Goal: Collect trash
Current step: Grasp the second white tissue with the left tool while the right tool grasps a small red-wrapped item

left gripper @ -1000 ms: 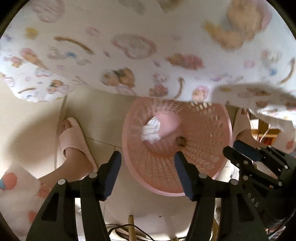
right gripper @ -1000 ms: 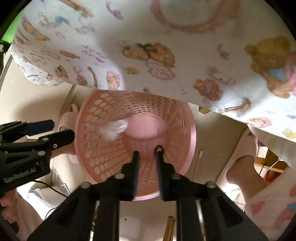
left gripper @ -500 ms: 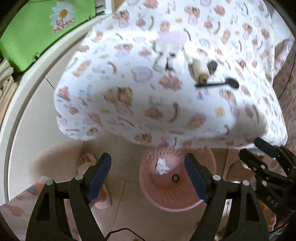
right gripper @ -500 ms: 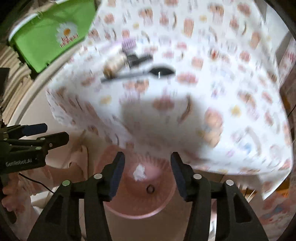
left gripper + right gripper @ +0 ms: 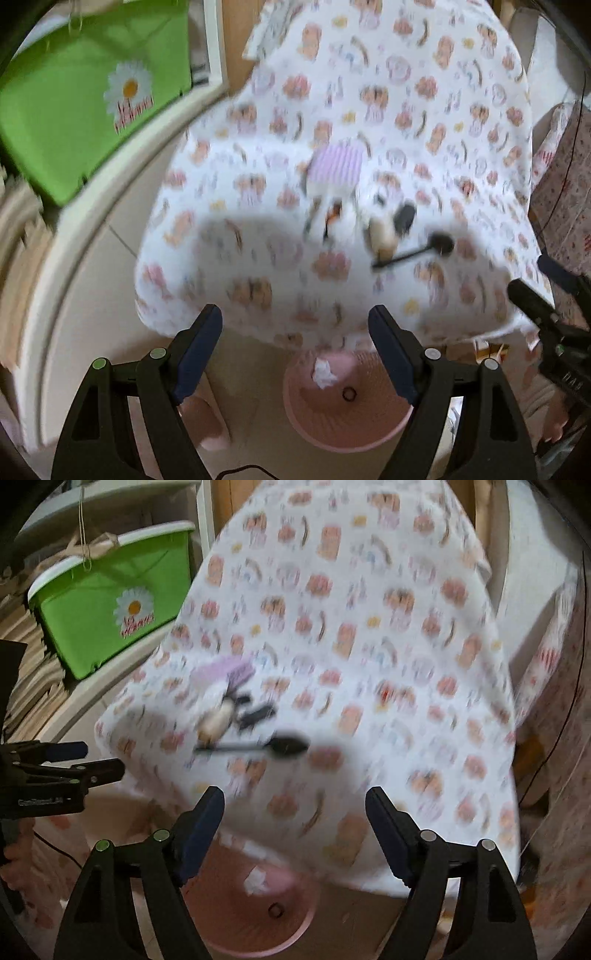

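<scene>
Jaws of the left gripper [image 5: 295, 325] stand wide apart with nothing between them, and those of the right gripper [image 5: 294, 806] are opening, also empty. Below both, a pink basket [image 5: 332, 424] sits on the floor at the desk's near edge, holding a crumpled white tissue [image 5: 324, 372] and a small dark ring [image 5: 348, 394]. On the desk's patterned cloth [image 5: 424, 110] lie a black spoon [image 5: 417, 251], a purple ribbed piece [image 5: 336, 168] and other blurred bits.
</scene>
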A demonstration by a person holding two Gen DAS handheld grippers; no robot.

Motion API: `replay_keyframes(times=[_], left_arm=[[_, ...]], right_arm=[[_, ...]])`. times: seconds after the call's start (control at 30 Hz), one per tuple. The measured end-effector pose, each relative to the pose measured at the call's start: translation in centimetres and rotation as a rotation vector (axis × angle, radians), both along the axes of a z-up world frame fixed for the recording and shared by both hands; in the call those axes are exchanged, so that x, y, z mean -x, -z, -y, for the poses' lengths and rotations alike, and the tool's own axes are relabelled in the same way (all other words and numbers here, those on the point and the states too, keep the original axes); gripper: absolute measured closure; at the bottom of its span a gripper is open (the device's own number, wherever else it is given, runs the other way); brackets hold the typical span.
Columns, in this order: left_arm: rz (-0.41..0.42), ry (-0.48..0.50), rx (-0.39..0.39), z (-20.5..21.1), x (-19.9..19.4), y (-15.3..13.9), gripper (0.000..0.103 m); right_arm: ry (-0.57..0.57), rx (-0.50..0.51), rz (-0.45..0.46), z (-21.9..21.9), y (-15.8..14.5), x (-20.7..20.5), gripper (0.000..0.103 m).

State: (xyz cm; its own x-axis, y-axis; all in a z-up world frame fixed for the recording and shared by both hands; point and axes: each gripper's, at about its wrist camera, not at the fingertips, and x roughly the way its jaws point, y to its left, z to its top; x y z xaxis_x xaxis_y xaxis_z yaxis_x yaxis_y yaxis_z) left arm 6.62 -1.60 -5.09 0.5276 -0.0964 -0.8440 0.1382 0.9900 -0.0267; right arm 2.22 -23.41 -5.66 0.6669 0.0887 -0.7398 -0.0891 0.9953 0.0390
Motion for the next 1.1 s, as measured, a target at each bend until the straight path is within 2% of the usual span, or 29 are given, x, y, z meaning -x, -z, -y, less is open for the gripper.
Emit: replay_keyframes(times=[0.07, 0.2, 0.27, 0.3, 0.33, 0.47, 0.63, 0.67, 0.7, 0.9, 1.0, 1.1], left_arm=[[0.031, -0.010, 0.019, -0.2, -1.1, -1.7, 0.023], [0.107, -0.044, 0.028, -0.6, -3.2, -4.0, 0.015], [0.134, -0.060, 0.022, -0.8, -3.6, -4.0, 0.008], [0.139, -0.060, 0.025, -0.8, -3.6, -3.4, 0.007], [0.138, -0.052, 0.026, -0.7, -3.6, -2.8, 0.007], [0.083, -0.045, -0.011, 0.2, -4.3, 0.0, 0.007], [0.090, 0.008, -0.039, 2.1, -4.4, 1.2, 0.007], [0.081, 0.022, -0.041, 2.6, -4.6, 1.4, 0.011], [0.074, 0.038, -0.038, 2.9, -4.7, 1.6, 0.019], [0.041, 0.099, -0.036, 4.7, -5.9, 3.2, 0.050], [0.019, 0.099, -0.012, 4.7, -6.5, 3.9, 0.058], [0.023, 0.106, -0.038, 5.0, -6.8, 4.3, 0.060]], right_arm=[[0.006, 0.003, 0.035, 0.8, -1.6, -0.8, 0.018], [0.028, 0.030, 0.118, 3.2, -4.8, -2.6, 0.014], [0.054, 0.044, 0.162, 4.4, -5.9, -3.4, 0.008], [0.072, 0.050, 0.185, 5.1, -6.3, -3.8, 0.002], [0.088, 0.053, 0.203, 5.7, -6.6, -4.1, 0.000], [0.141, 0.051, 0.239, 7.7, -6.5, -5.4, 0.000], [0.190, 0.015, 0.175, 9.0, -3.4, -6.8, 0.000], [0.188, 0.023, 0.147, 9.0, -3.1, -7.3, 0.000], [0.179, 0.025, 0.136, 8.9, -2.9, -7.6, 0.000], [0.176, 0.005, 0.127, 8.8, -2.5, -8.4, 0.000], [0.180, -0.035, 0.095, 8.9, -2.0, -8.9, 0.000], [0.184, -0.044, 0.080, 8.8, -1.7, -9.3, 0.000]])
